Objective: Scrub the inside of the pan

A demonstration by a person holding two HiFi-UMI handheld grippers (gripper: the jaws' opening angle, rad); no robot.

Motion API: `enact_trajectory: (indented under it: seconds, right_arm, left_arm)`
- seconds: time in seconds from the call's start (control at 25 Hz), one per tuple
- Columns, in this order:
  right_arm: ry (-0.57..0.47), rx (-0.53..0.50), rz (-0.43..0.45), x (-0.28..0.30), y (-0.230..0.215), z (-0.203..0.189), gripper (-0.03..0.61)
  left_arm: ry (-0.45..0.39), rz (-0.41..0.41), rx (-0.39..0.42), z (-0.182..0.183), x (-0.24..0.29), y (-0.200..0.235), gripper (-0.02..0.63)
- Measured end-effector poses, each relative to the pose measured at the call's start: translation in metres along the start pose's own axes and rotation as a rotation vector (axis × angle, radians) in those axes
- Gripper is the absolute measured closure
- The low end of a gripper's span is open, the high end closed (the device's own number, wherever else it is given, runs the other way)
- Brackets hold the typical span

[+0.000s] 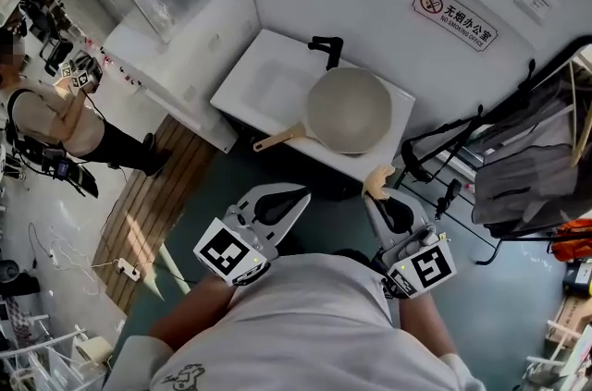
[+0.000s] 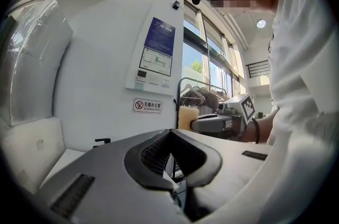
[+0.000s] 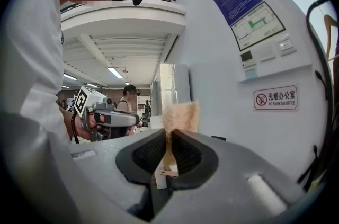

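Pan (image 1: pixel 350 110) open side up on the white bench (image 1: pixel 268 79), long handle (image 1: pixel 277 140) pointing lower left, black tap (image 1: pixel 326 49) just behind, left claw (image 2: pixel 170 132) together and empty, right claw (image 3: pixel 169 133) clamped on a tan sponge (image 3: pixel 181 116), clothes rack (image 1: pixel 527 167) to the right.

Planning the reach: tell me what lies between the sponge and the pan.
Head view: only a bare strip of counter between sponge and pan.

Approach clearance at the counter
I have open floor (image 1: pixel 208 186) up to the counter's (image 1: pixel 268 79) front edge and a bare left half. The pan (image 1: pixel 350 110) fills the right half, its handle (image 1: pixel 277 140) reaching the front edge. A black tap (image 1: pixel 326 49) stands at the back edge, and hanging bags (image 1: pixel 527 172) crowd the right side.
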State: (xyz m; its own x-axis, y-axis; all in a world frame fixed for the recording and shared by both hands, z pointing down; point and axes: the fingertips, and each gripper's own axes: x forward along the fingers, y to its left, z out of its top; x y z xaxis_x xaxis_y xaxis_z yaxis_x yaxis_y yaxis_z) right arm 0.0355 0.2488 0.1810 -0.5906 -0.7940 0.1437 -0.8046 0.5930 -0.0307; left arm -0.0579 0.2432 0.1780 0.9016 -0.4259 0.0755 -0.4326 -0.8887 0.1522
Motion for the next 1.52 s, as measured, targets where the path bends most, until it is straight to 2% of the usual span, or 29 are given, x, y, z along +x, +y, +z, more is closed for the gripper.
enact_trajectory:
  seconds: [0.2,0.52,1.24,1.52]
  right_arm:
    - [0.019,0.022,-0.041,0.023,-0.003,-0.005,0.545]
    - [0.033,0.034,-0.025,0.049,-0.027,-0.015,0.545]
    - [0.062,0.026,0.032,0.089,-0.169,-0.027,0.543]
    - [0.093,0.084,0.012,0.095,-0.201,-0.048,0.543]
  left_arm:
    - [0.015,-0.008,-0.027,-0.008,-0.01,0.031,0.615]
    - [0.025,-0.001,-0.042,-0.016,0.011,0.058,0.615]
    - [0.07,0.047,-0.032,-0.028,0.138,0.131,0.615]
    - [0.112,0.052,-0.064,-0.048,0.167,0.153,0.615]
